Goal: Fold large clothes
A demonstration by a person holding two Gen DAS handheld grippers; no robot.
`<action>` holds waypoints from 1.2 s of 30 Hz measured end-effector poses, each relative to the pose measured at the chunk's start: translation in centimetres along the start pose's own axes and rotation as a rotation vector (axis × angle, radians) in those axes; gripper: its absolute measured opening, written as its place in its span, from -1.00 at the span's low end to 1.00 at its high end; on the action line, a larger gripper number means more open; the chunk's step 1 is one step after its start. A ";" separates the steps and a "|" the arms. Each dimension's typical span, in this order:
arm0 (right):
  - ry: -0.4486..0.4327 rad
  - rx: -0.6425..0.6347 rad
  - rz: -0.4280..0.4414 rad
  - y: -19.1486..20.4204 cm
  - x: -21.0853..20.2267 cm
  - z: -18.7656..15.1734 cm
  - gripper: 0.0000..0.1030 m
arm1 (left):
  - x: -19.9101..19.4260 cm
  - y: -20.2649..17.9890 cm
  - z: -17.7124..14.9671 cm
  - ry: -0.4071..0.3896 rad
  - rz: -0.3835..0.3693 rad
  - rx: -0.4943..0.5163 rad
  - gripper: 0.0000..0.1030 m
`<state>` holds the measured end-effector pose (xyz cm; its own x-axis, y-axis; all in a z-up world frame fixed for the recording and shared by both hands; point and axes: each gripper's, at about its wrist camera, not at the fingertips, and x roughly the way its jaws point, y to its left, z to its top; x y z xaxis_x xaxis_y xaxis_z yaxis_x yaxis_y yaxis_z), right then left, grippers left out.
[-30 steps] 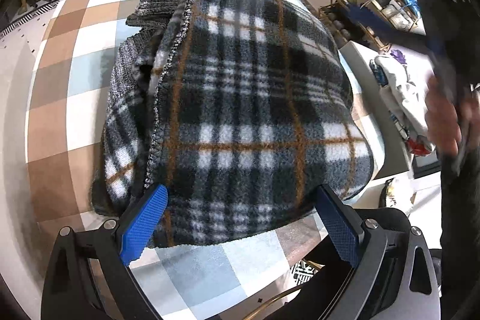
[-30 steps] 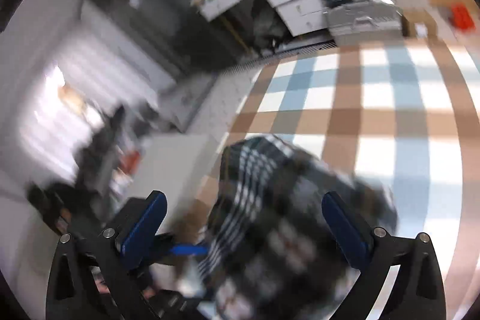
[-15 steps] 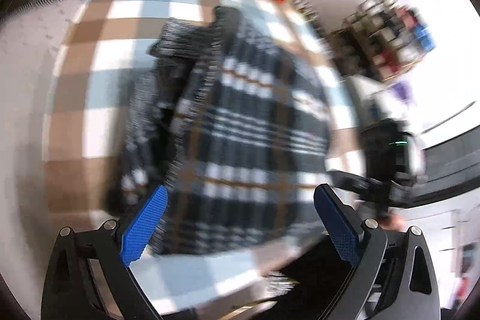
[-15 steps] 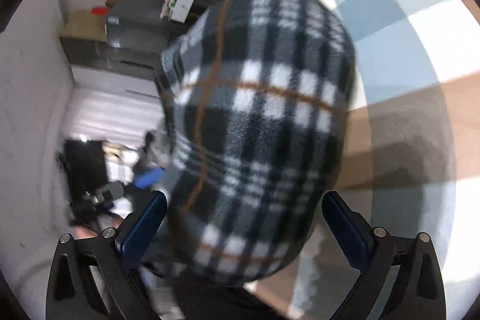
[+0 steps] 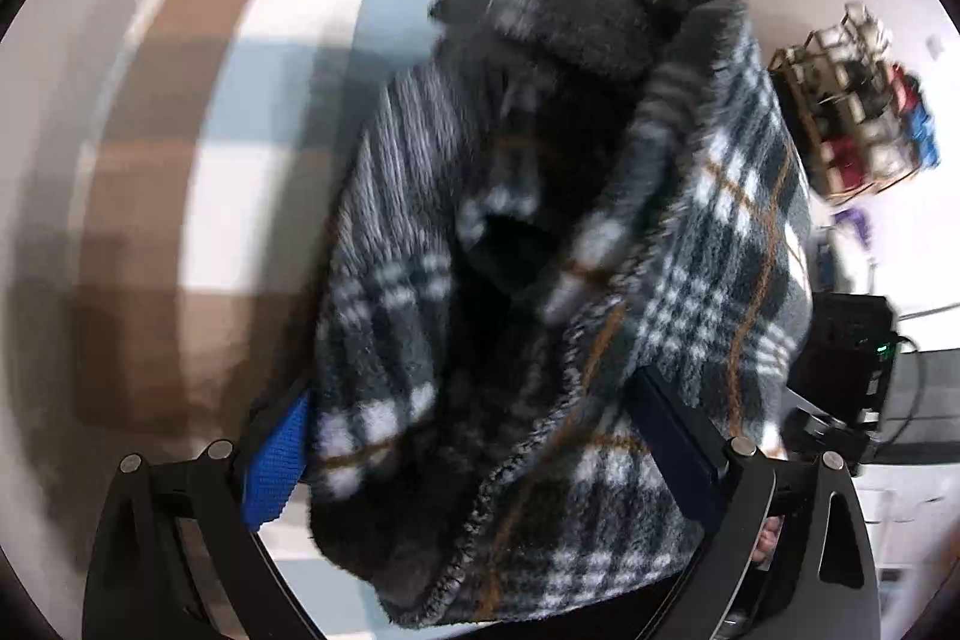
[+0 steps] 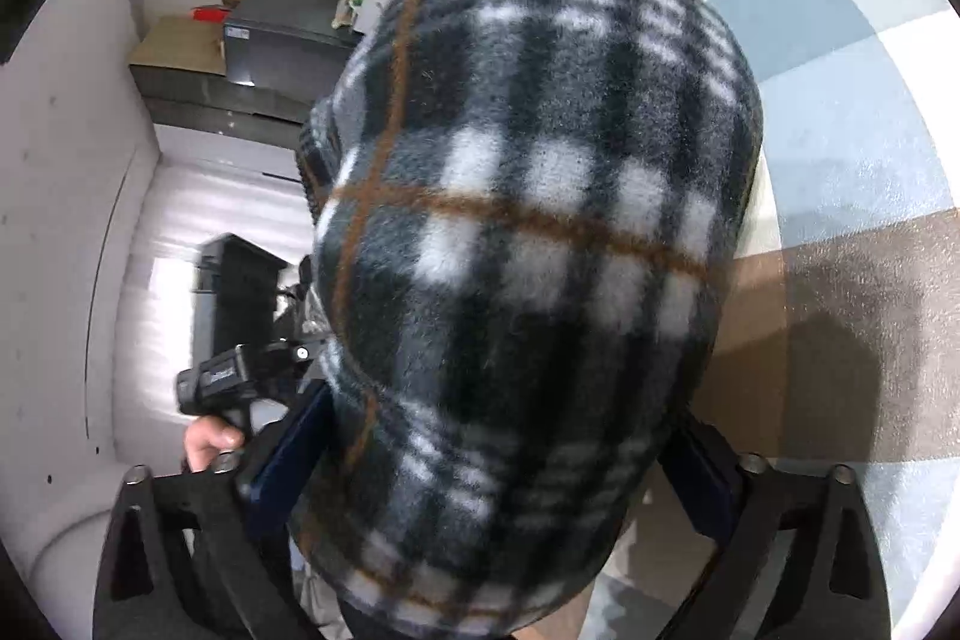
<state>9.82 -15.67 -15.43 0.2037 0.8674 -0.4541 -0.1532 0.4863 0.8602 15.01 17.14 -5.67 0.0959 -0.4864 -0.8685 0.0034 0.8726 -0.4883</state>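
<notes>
Two grippers: I have the left gripper [image 5: 480, 454] and the right gripper [image 6: 486, 466] both pushed into one fleece [image 6: 528, 244]
Fleece: plaid, bunched into a thick bundle on the checked cloth [image 5: 252, 40], near its edge on my side
Left jaws: spread wide, with the bundle filling the gap; I cannot tell whether the pads press it, since the view is blurred
Right jaws: wide and closing, fleece between them; I read the pads as just short of a real bite
Layers: from the left I see an open fold with a loose inner flap
Risk one: if either side bites only the top layer, I judge the flap will sag out and undo the fold
Risk two: pile this thick may squeeze out of the closing jaws
Risk three: the bundle sits near the edge, so a drag toward me could slide it off
Hand [image 6: 207, 439]: grips the left handle close by the right jaw; a clash is possible
</notes>
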 end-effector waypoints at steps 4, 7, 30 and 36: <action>-0.020 0.016 0.020 -0.7 -0.9 -0.2 0.54 | 0.7 0.3 -0.1 0.004 -0.040 -0.006 0.87; -0.027 -0.011 0.000 -0.4 -1.8 0.0 0.47 | 1.5 -0.4 -0.6 0.022 -0.052 0.005 0.87; -0.007 -0.259 -0.642 5.3 -10.7 2.1 0.72 | 4.3 -10.5 -5.0 -0.088 -0.194 0.262 0.87; -0.105 -0.530 -0.786 12.1 -10.4 0.7 0.91 | 2.2 -8.9 -5.7 -0.165 -0.232 0.279 0.87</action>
<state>6.51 -18.88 -0.18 0.5166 0.2709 -0.8122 -0.3490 0.9329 0.0891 9.55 8.01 -3.74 0.2199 -0.6781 -0.7013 0.3115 0.7301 -0.6083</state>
